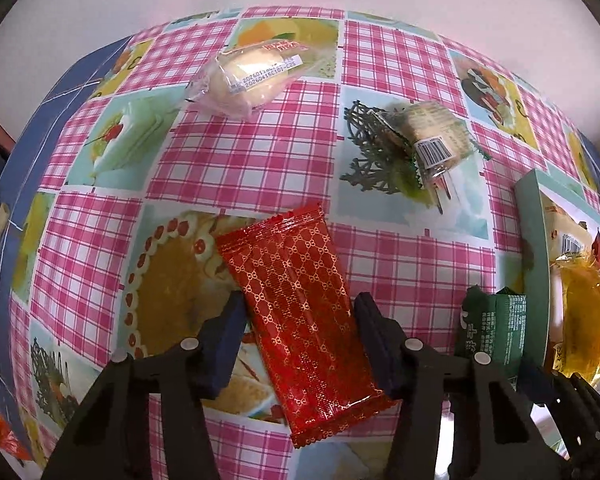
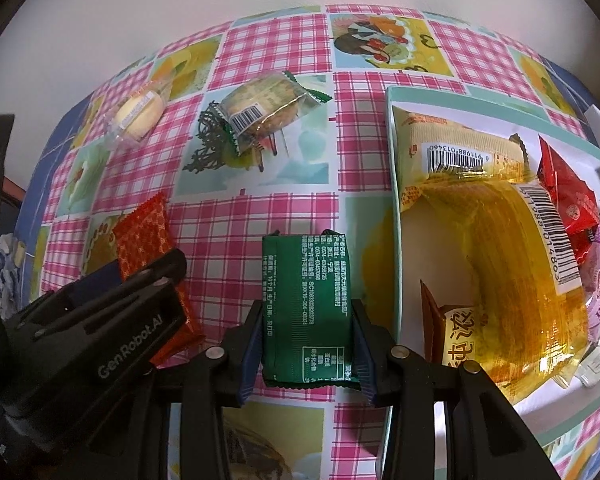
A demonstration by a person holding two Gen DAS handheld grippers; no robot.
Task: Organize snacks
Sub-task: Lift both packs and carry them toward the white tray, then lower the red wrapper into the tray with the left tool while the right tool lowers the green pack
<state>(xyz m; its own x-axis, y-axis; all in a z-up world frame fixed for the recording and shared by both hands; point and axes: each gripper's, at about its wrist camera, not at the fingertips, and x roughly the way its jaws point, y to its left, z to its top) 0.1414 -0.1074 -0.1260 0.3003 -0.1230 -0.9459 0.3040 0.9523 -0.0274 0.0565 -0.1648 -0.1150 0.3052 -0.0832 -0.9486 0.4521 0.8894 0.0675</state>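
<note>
My left gripper [image 1: 298,320] straddles a red gold-patterned snack packet [image 1: 300,312] lying on the checked tablecloth; both pads touch its sides. My right gripper [image 2: 306,332] is shut on a green snack packet [image 2: 306,308], which also shows in the left wrist view [image 1: 496,324]. The red packet [image 2: 144,228] and the left gripper body [image 2: 100,328] show at the left of the right wrist view. A pale green tray [image 2: 394,184] at the right holds several snacks, including a yellow bag [image 2: 512,264].
A clear-wrapped round cake [image 1: 244,76] lies far left on the table. A cracker packet with a barcode [image 1: 432,140] lies mid-table; it also shows in the right wrist view [image 2: 264,108]. A white wall stands behind the table. Crumpled wrappers [image 2: 8,264] sit off the left edge.
</note>
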